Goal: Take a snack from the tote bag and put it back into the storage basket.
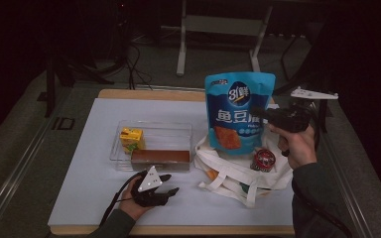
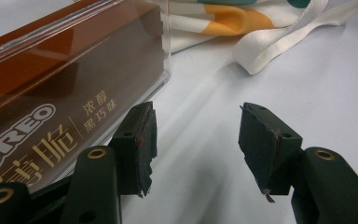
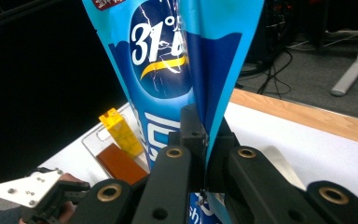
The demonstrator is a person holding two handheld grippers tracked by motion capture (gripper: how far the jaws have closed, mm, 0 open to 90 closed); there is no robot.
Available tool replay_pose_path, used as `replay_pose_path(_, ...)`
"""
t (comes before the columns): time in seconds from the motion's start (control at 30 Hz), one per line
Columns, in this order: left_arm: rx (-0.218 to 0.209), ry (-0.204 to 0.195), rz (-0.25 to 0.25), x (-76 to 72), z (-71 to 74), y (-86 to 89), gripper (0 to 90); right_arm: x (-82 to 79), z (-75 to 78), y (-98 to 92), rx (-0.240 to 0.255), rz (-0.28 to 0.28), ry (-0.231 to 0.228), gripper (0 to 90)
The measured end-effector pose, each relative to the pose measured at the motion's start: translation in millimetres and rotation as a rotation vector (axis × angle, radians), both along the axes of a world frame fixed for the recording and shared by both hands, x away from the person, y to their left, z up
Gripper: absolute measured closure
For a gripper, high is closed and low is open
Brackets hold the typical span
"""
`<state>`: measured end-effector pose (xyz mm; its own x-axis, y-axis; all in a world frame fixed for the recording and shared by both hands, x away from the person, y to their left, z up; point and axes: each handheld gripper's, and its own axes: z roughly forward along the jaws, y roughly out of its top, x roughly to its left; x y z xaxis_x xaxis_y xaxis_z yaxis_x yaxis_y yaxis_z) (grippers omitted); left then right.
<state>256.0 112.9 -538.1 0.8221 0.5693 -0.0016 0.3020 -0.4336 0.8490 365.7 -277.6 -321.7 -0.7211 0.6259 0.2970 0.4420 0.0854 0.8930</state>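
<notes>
Blue snack bag (image 1: 238, 111) in right gripper (image 1: 256, 113).

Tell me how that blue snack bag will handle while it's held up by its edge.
The blue snack bag is probably floppy: it folds where the right gripper pinches it. Likely light, since one edge pinch carries it. Its glossy film may slip.

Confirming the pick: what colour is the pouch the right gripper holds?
Bright blue pouch, orange patch low on its front; clearest in the high view.
</notes>
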Motion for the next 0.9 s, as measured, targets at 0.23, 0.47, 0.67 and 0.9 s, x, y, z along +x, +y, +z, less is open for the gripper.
replay_pose_path(0.23, 0.0, 0.0, -0.001, 0.1, -0.1, -0.1, 45.9, 3.3, 4.0, 15.3, 0.004, 0.019, -0.003, 89.6)
replay_pose_path(0.47, -0.001, 0.003, -0.002, 0.6, -0.1, 0.0, 46.0, 5.2, 7.8, 28.3, 0.022, 0.035, -0.005, 89.6)
replay_pose_path(0.67, -0.002, 0.004, -0.003, 0.7, -0.1, 0.1, 46.0, 7.5, 13.2, 40.8, 0.035, 0.049, -0.009, 89.6)
replay_pose_path(0.9, -0.002, 0.007, -0.002, 1.0, -0.1, 0.3, 46.1, 12.9, 18.5, 54.7, 0.05, 0.058, -0.014, 89.6)
